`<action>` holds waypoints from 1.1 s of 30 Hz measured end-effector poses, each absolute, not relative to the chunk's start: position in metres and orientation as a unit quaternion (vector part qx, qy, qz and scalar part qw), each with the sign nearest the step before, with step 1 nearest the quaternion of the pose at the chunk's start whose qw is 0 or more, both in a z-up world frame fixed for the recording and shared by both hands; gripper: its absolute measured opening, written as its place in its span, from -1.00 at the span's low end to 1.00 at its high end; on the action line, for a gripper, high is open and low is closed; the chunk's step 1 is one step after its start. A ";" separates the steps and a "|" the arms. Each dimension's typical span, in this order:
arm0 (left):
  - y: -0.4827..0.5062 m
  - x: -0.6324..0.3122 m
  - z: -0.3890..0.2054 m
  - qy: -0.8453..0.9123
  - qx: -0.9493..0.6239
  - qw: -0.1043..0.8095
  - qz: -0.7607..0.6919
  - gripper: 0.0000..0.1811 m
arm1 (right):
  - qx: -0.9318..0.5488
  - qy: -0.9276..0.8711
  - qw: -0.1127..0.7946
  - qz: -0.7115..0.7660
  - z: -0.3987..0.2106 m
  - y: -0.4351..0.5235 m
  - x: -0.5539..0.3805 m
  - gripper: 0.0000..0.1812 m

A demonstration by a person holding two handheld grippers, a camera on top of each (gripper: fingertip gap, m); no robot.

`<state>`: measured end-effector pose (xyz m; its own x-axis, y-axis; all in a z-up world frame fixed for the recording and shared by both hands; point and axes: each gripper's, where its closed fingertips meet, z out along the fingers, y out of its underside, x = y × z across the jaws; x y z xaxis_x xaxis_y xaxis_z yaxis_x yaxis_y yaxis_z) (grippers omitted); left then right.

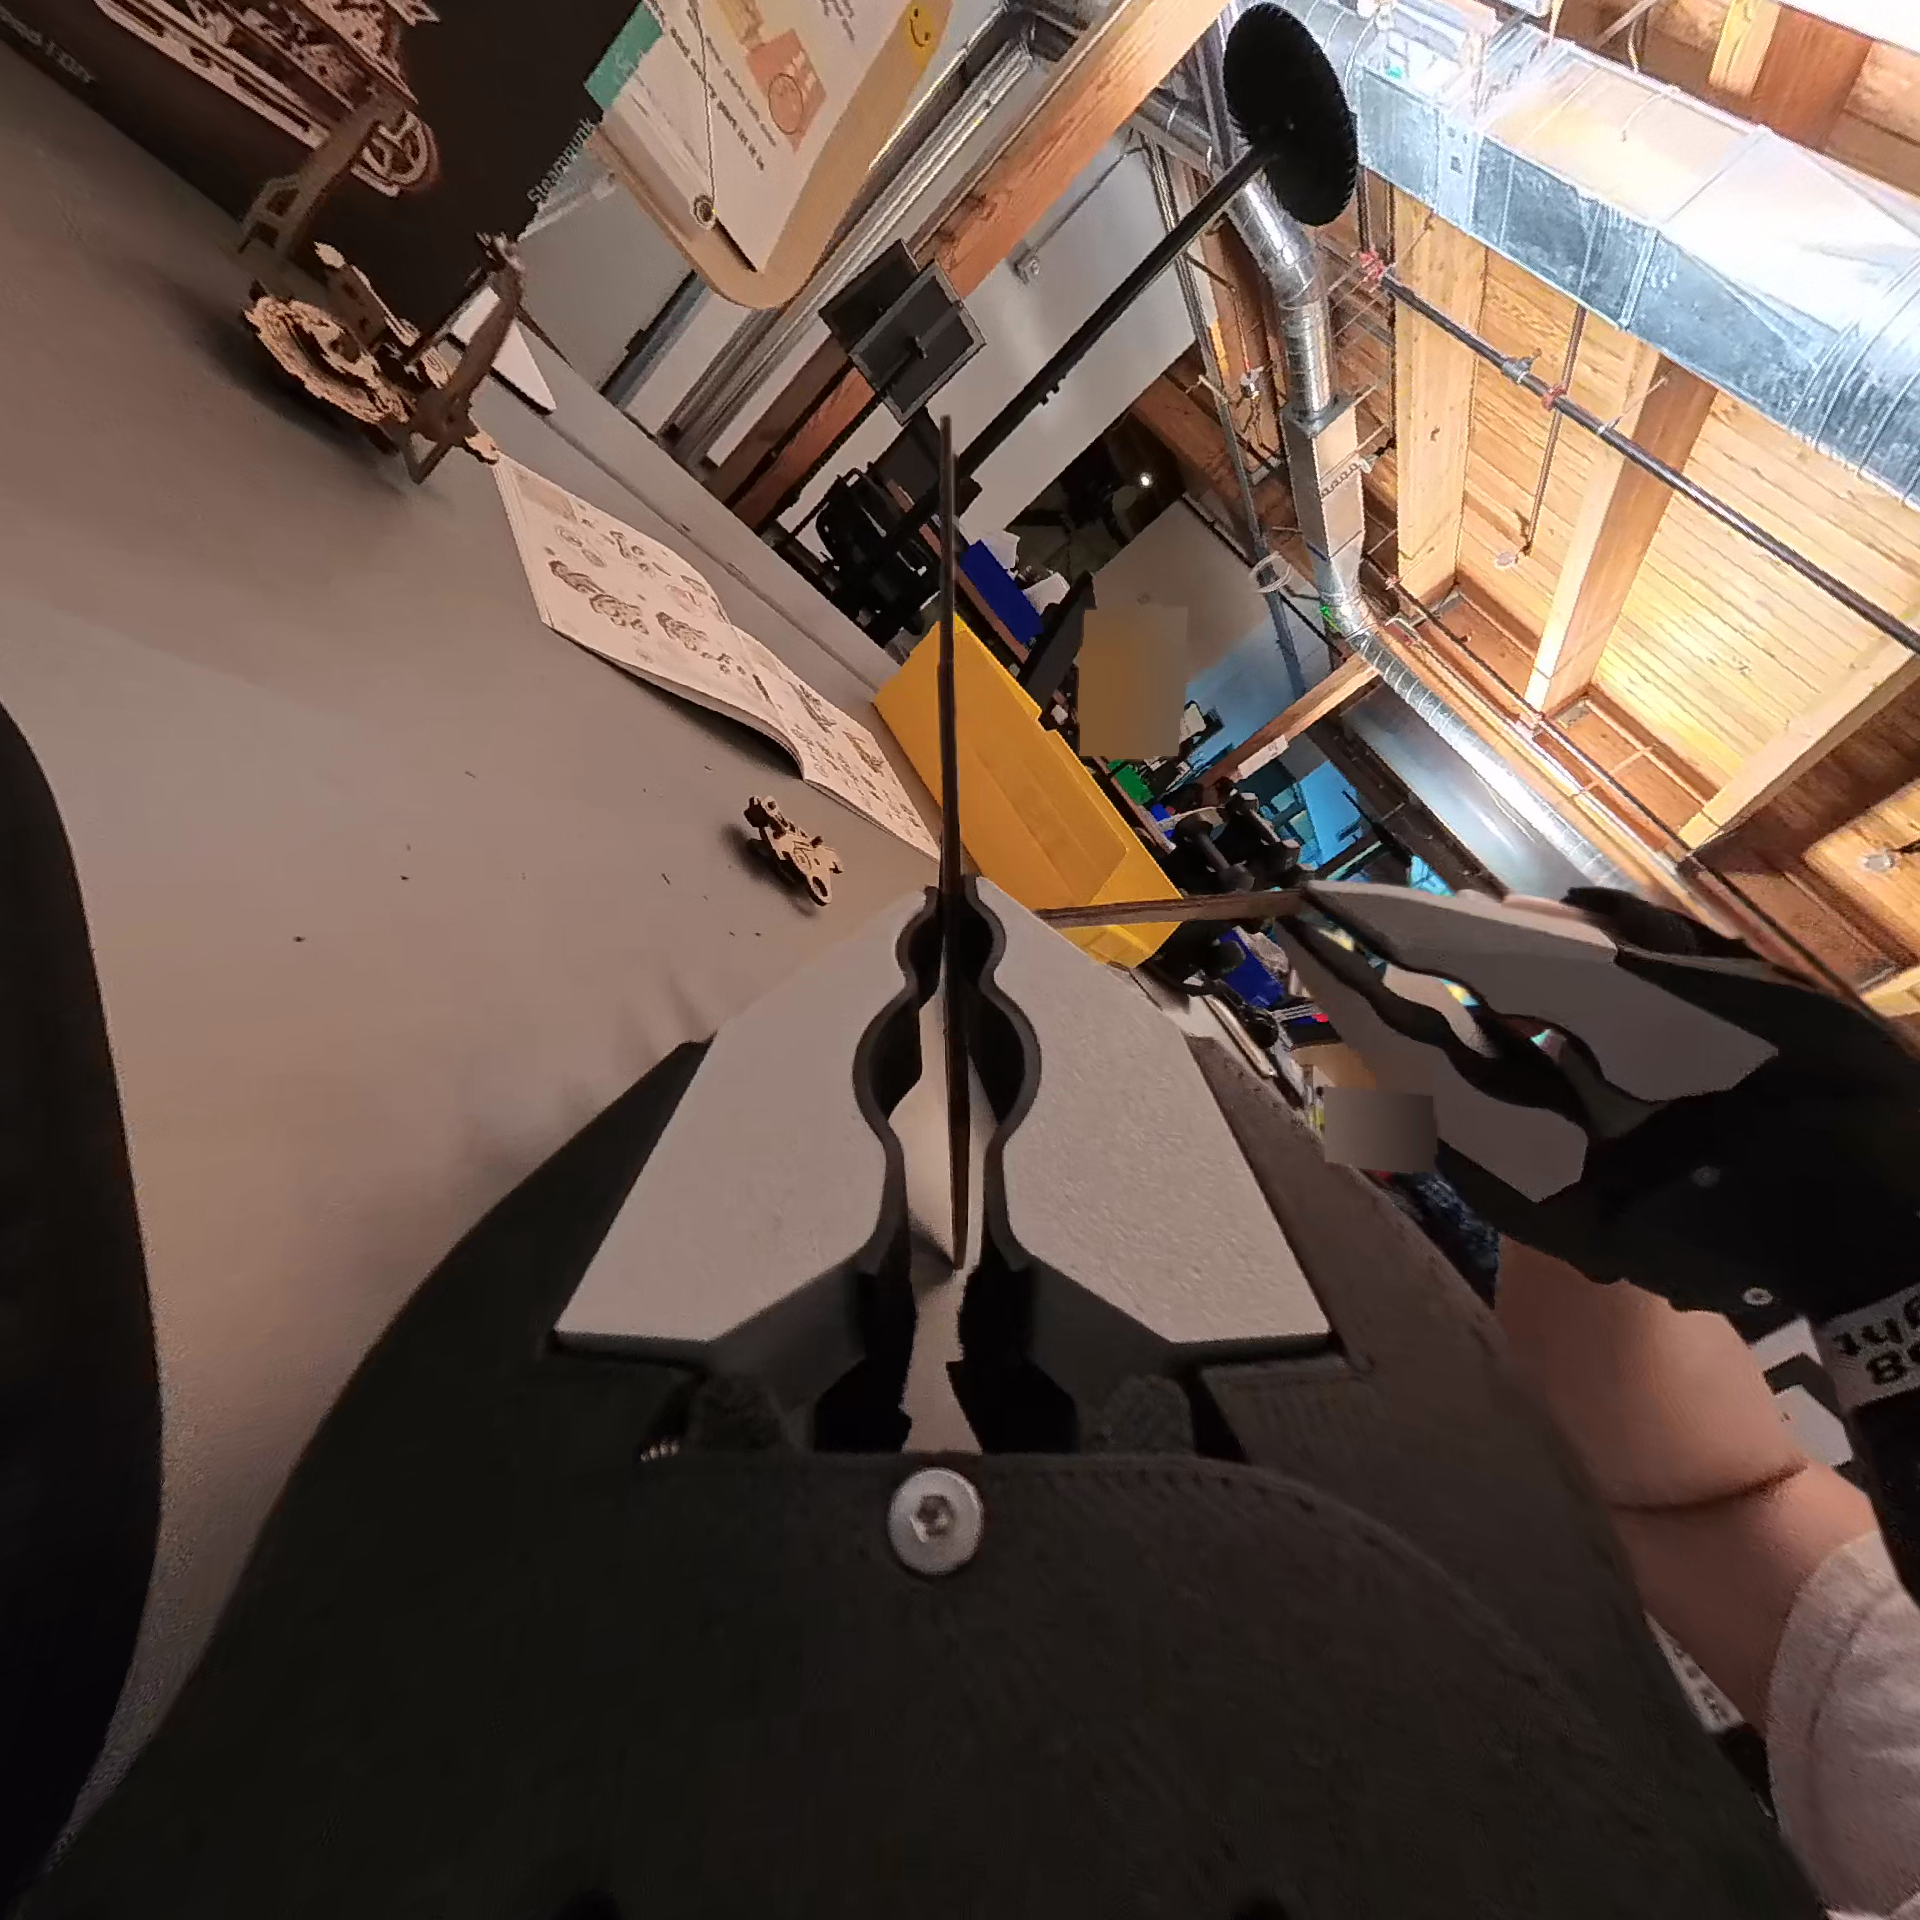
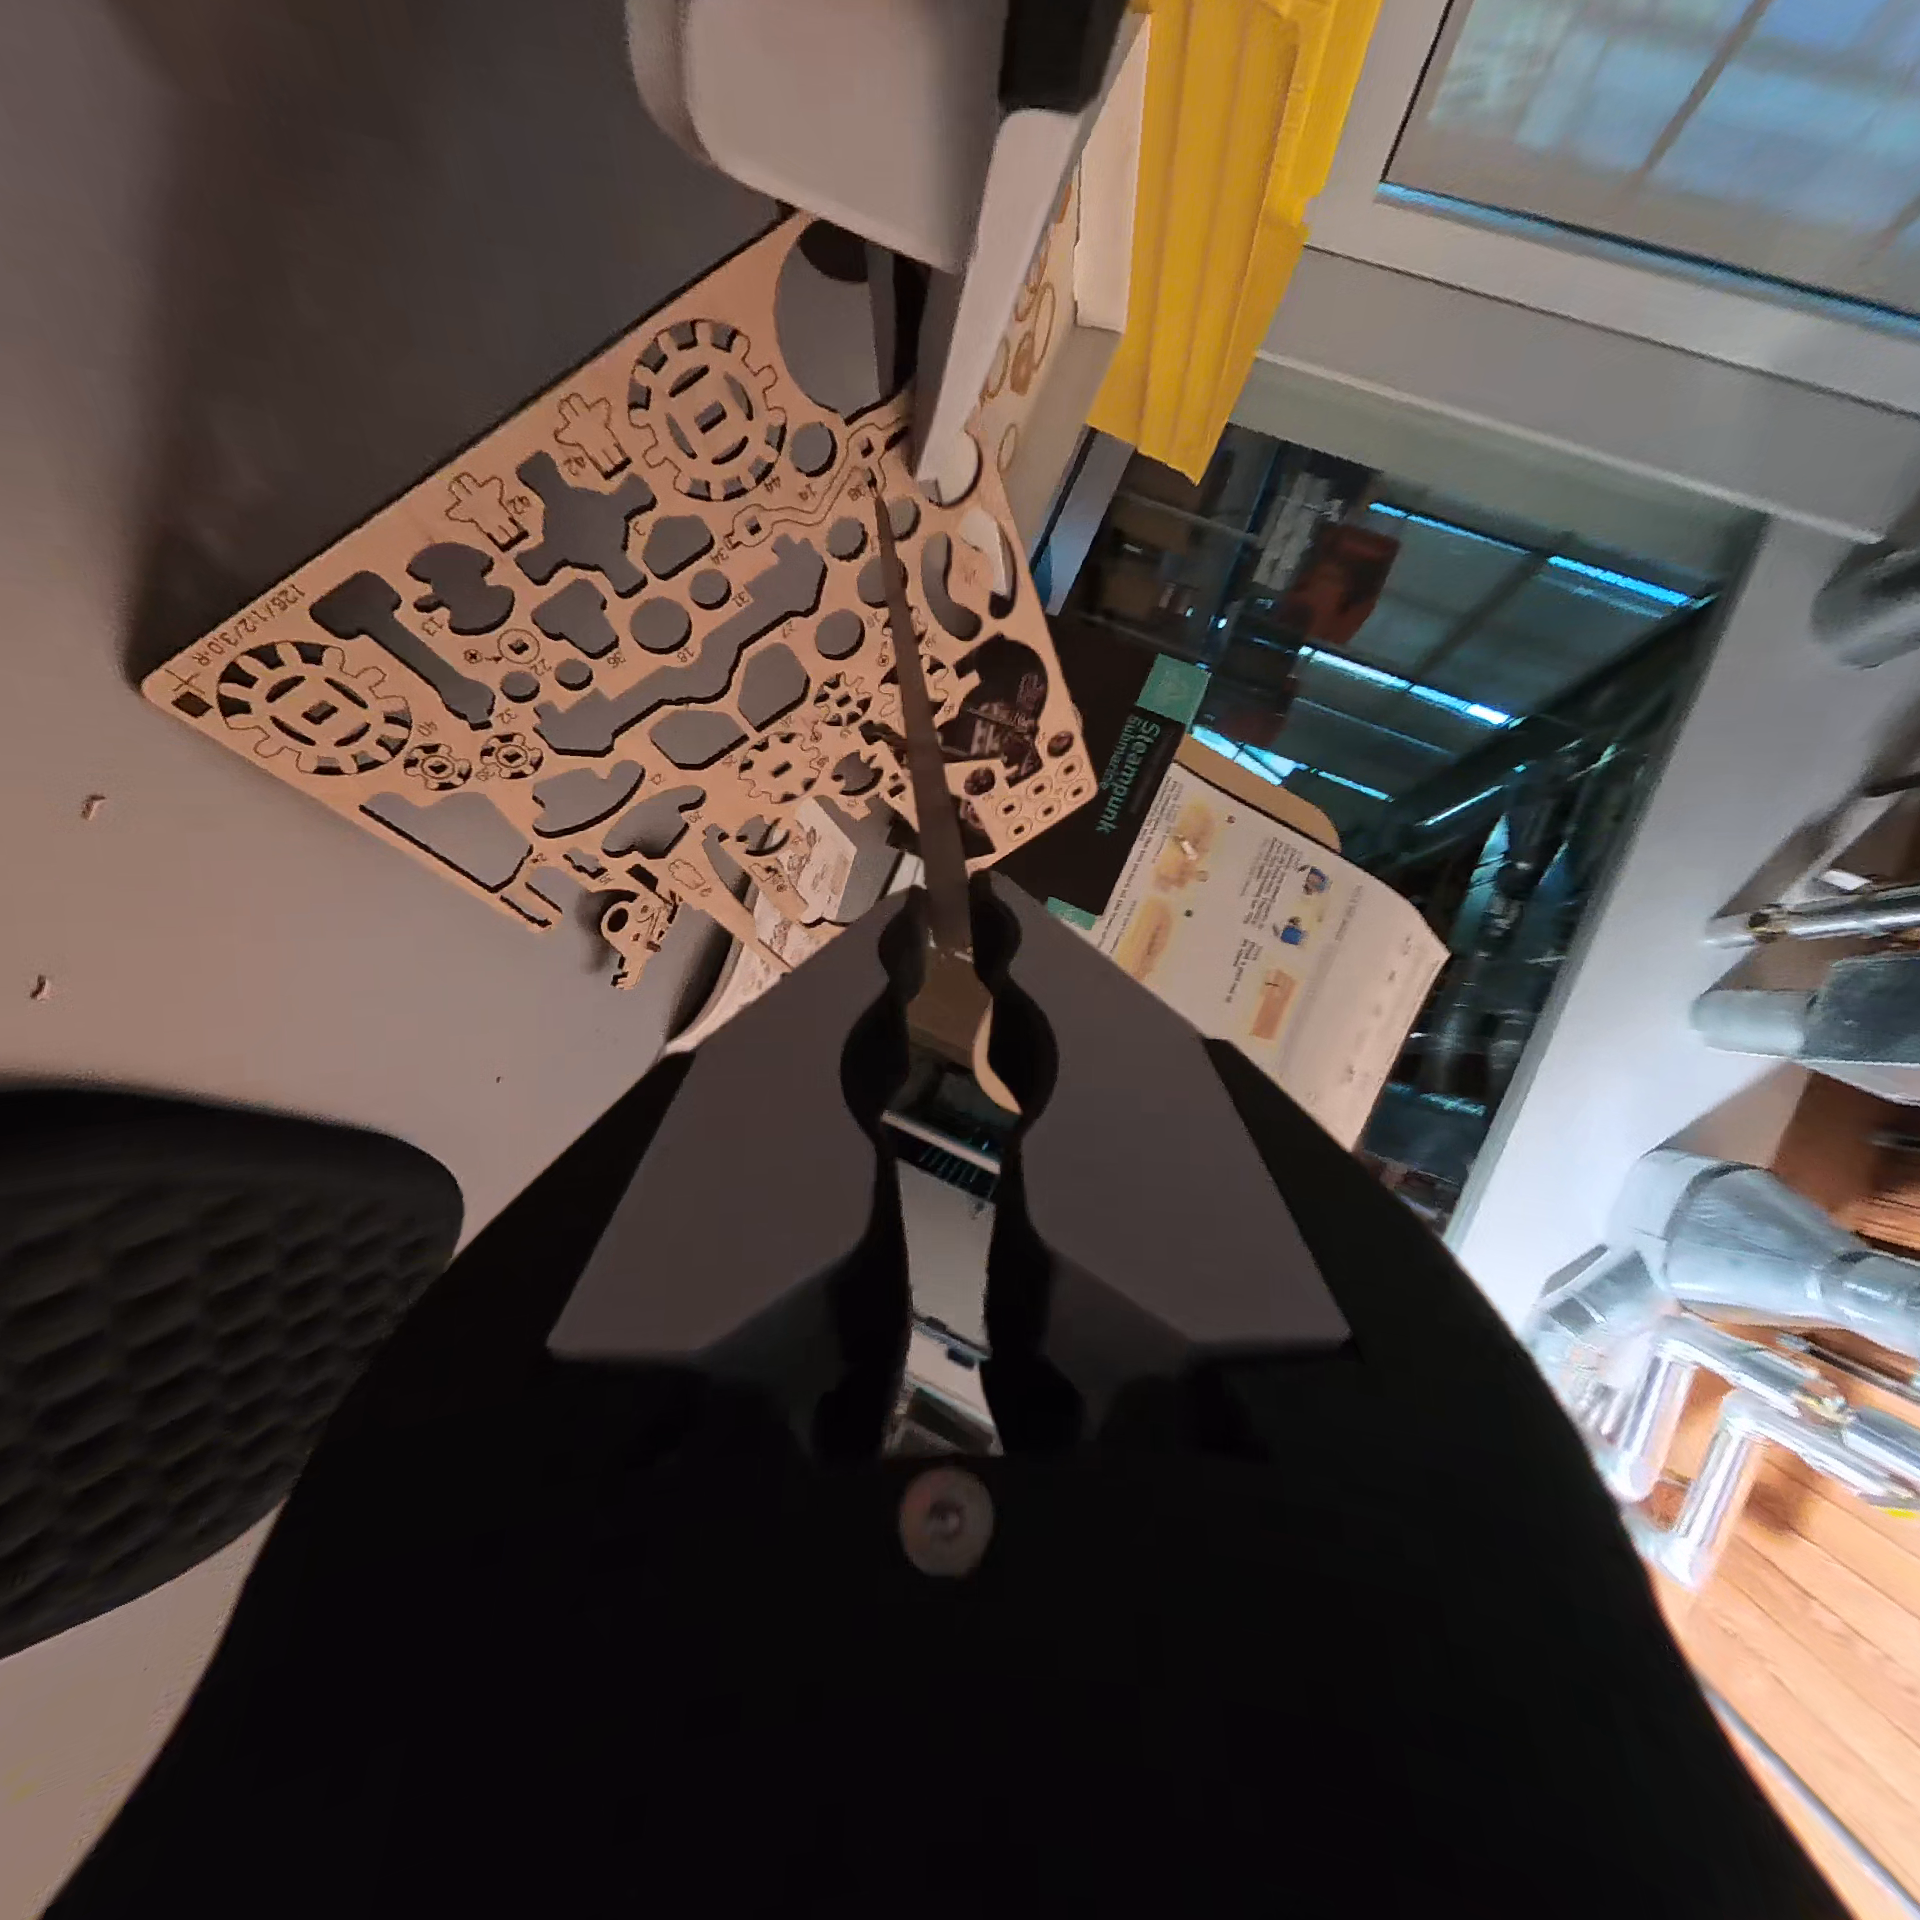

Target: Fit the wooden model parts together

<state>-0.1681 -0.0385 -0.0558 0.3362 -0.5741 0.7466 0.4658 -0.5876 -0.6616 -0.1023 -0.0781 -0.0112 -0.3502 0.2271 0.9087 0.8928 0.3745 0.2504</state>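
Note:
My left gripper is shut on a thin flat wooden part, seen edge-on and pointing up past the fingertips. My right gripper comes in from the right, shut on a second thin wooden part whose free end reaches the left part just above my left fingertips. In the right wrist view, my right gripper grips its part edge-on, pointing at the left gripper at the top. Both are held above the grey table.
A wooden sheet with punched-out shapes lies on the table. A partly built wooden model, an open instruction booklet and a small wooden sub-assembly lie farther off. A yellow bin sits past the table edge. Tip to tip, the grippers are about 10 cm apart.

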 end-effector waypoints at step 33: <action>-0.038 -0.163 -0.058 0.048 -0.690 0.460 -0.557 -1.00 | -0.394 -0.717 0.400 -0.414 -0.016 -0.077 -0.106 -0.93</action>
